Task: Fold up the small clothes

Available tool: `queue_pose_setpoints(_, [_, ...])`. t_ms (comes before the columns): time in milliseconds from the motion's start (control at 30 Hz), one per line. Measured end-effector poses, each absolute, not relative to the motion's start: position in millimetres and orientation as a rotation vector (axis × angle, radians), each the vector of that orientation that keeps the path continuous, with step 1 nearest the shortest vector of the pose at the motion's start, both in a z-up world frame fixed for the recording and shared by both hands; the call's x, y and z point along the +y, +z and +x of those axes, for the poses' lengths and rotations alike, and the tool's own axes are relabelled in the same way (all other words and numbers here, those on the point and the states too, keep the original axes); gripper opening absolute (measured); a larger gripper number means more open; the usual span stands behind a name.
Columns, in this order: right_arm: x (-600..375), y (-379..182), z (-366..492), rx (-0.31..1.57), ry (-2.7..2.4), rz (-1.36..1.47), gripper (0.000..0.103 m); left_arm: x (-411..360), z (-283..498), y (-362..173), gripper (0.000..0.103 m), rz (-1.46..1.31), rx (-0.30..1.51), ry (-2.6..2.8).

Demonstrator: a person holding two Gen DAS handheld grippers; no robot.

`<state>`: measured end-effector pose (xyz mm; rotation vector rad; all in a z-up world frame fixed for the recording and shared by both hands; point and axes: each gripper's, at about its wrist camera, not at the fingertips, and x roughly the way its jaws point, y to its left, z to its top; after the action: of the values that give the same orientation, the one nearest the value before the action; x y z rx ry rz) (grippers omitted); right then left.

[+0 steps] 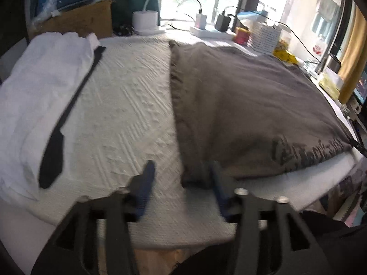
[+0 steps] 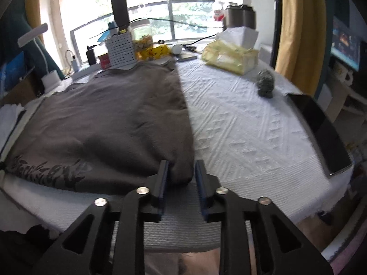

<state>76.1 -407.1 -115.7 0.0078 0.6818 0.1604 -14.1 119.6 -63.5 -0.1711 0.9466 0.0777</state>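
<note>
A grey garment (image 1: pixel 247 105) with a dark print along its near edge lies flat and folded on the white textured cloth (image 1: pixel 128 105) that covers the table. My left gripper (image 1: pixel 181 169) hangs over the garment's near left corner with its jaws wide apart; the corner lies loose between them, beside the right finger. In the right wrist view the grey garment (image 2: pixel 110 119) fills the left half. My right gripper (image 2: pixel 182 163) straddles its near right corner with a narrower gap, and the pads do not press the cloth.
A pile of white clothes (image 1: pixel 39 96) with a black strip (image 1: pixel 57 142) on it lies at the left. A dark tablet (image 2: pixel 321 135), a small grey figure (image 2: pixel 266 84) and a tissue pack (image 2: pixel 231 55) sit at the right. Boxes, chargers and cables line the window edge.
</note>
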Motion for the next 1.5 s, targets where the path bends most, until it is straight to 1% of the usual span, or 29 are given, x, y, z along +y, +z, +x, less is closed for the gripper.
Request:
queue_pose_setpoints(200, [-412.4, -104.4, 78.9, 0.667, 0.131, 0.015, 0.027, 130.0, 7.7, -58.3, 0.053, -0.142, 0.933, 0.129])
queue_pose_setpoints(467, [-401.8, -103.6, 98.8, 0.691, 0.142, 0.020, 0.027, 129.5, 58.9, -57.5, 0.053, -0.082, 0.940, 0.124])
queue_pose_setpoints(867, [-397.6, -94.4, 150.5, 0.715, 0.125, 0.020, 0.027, 133.6, 131.2, -64.3, 0.052, -0.033, 0.973, 0.094])
queue_pose_setpoints(933, [-394.7, -92.2, 161.2, 0.717, 0.128, 0.015, 0.027, 137.4, 139.2, -66.4, 0.045, -0.048, 0.977, 0.101])
queue_pose_setpoints(1000, [-391.2, -89.9, 169.6, 0.717, 0.134, 0.012, 0.027, 142.5, 146.9, -67.9, 0.044, -0.071, 0.975, 0.114])
queue_pose_setpoints(1100, [-384.5, -86.0, 181.6, 0.715, 0.152, 0.006, 0.027, 149.4, 158.4, -71.3, 0.026, -0.099, 0.979, 0.124])
queue_pose_setpoints(1167, [-382.0, -85.2, 187.6, 0.717, 0.156, 0.003, 0.027, 150.2, 165.0, -73.9, 0.021, -0.103, 0.982, 0.118])
queue_pose_setpoints(1200, [-381.2, -85.4, 190.3, 0.719, 0.157, 0.004, 0.026, 149.4, 167.5, -75.0, 0.014, -0.104, 0.985, 0.105])
queue_pose_setpoints(1267, [-379.7, -86.8, 196.1, 0.726, 0.158, 0.005, 0.027, 149.1, 170.0, -75.3, 0.004, -0.130, 0.983, 0.065])
queue_pose_setpoints(1500, [-373.7, -91.5, 208.1, 0.742, 0.172, 0.002, 0.027, 160.4, 166.6, -73.3, 0.002, -0.152, 0.959, 0.137])
